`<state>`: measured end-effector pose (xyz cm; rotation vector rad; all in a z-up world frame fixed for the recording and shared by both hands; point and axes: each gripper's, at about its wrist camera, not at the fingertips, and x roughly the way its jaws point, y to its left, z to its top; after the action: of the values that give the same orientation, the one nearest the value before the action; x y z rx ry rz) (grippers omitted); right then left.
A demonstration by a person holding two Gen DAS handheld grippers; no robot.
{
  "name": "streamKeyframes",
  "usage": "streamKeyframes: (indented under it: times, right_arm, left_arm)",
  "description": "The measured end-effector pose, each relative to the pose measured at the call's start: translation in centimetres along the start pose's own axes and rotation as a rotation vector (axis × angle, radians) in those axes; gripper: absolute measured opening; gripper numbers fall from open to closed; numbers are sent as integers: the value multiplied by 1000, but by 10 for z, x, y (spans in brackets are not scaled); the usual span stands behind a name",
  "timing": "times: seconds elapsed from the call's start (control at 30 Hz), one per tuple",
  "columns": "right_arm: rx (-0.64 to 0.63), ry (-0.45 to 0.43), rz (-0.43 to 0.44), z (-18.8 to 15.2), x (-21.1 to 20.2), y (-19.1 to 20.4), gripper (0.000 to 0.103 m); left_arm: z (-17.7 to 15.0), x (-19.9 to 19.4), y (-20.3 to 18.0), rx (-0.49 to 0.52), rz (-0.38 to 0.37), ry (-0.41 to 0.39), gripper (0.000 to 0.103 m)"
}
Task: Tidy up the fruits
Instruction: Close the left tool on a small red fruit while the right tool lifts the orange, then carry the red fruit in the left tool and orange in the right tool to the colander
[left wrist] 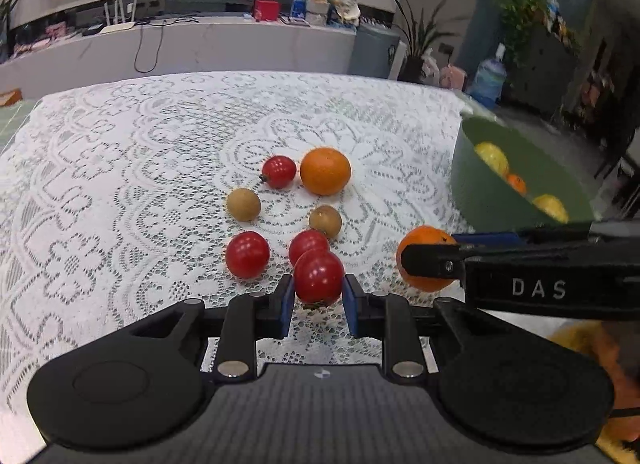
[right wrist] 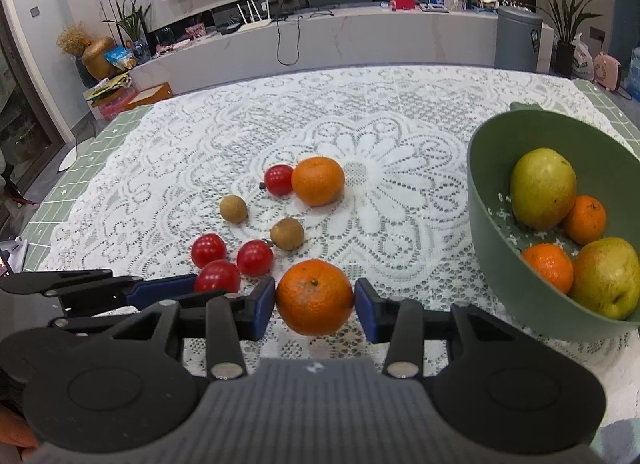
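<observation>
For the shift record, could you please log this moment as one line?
left gripper: shut on cherry tomato | right gripper: shut on mandarin | green bowl: holds pears, mandarins

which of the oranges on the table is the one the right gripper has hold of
The near orange, squeezed between the right gripper's blue pads. The other orange lies farther back, touching a cherry tomato.

Tablecloth (right wrist: 400, 191): white lace, floral and scalloped openwork, pale green tiled table surface (right wrist: 60, 199) showing at its edge. Loose fruit on it: cherry tomatoes glossy red (left wrist: 247, 254), two oranges (right wrist: 318, 180) bright orange, two small round fruits (right wrist: 233, 209) dull tan-brown. Bowl (right wrist: 492, 199) sage green, holding two yellow-green pears (right wrist: 543, 187) and two orange mandarins (right wrist: 549, 267); both grippers black with blue finger pads (right wrist: 368, 310).
</observation>
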<state>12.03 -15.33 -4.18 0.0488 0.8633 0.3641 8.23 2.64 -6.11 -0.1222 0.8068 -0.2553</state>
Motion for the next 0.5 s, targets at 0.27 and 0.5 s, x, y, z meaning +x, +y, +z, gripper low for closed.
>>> streamKeyframes:
  times: [0.27,0.5]
  right_arm:
    - [-11,-66,11,-2,-16,1,41]
    - [5,-132,10,-3,-40,-4,41]
  left_arm:
    - [4,-20,10,-112,-11,-54,28]
    - [11,-47,0,-163,-25,-115,28]
